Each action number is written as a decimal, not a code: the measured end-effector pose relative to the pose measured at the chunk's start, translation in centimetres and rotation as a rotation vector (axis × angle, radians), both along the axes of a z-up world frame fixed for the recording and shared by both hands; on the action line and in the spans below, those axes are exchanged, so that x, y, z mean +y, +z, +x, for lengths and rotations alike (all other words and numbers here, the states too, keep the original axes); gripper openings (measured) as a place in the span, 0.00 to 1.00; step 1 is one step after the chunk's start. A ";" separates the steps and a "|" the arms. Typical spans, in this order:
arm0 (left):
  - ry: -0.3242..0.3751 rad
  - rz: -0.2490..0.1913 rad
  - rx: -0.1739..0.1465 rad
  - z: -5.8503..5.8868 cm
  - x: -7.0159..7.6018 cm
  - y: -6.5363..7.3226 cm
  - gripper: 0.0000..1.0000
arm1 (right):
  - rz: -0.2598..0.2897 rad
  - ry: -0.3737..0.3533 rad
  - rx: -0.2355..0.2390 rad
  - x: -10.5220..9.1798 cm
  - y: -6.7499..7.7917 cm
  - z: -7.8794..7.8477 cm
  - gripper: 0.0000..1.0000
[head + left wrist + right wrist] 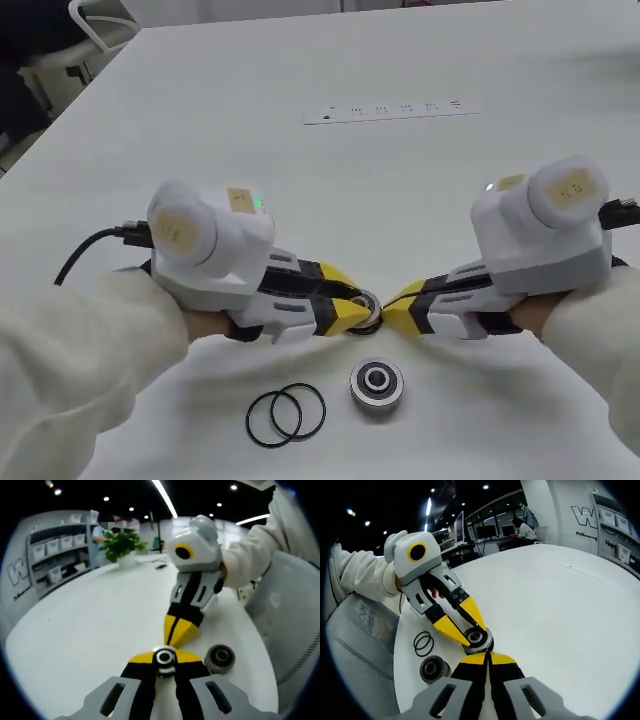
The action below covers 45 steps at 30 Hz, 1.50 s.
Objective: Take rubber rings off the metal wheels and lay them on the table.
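WORKBENCH: Your left gripper (352, 308) clamps a metal wheel (479, 639) close to the white table (300, 180), its jaws closed tight on it. Your right gripper (488, 656) meets the wheel from the opposite side, jaws drawn almost together at its edge. Whether they have the rubber pinched is too small to tell. Two rubber rings (287, 413) lie overlapping on the table near you, with a second wheel (377, 384) just beside them.

The risk now is in the pull. If your right tips have caught only a sliver of rubber, it will likely slip free and snap back into its groove. Pull harder and the wheel may twist out of your left jaws and roll away across the smooth top. A ring stretched and then let go suddenly could fly wide, or land on the loose pair and tangle with them. Take a deep bite and peel slowly.
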<state>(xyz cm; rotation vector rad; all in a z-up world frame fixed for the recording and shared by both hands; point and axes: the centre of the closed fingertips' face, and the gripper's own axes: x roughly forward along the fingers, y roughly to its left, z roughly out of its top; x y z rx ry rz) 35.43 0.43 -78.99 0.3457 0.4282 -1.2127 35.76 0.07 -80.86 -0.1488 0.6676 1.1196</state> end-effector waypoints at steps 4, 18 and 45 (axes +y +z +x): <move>0.000 -0.004 0.000 0.0 0.0 0.0 0.14 | 0.031 -0.029 0.042 -0.1 0.3 -0.1 0.00; -0.005 -0.007 -0.001 -0.2 0.0 0.0 0.14 | 0.216 -0.156 0.251 -0.1 1.2 -0.1 0.00; -0.009 -0.018 -0.002 -0.3 0.0 0.0 0.14 | 0.230 -0.141 0.243 0.6 1.8 -0.7 0.00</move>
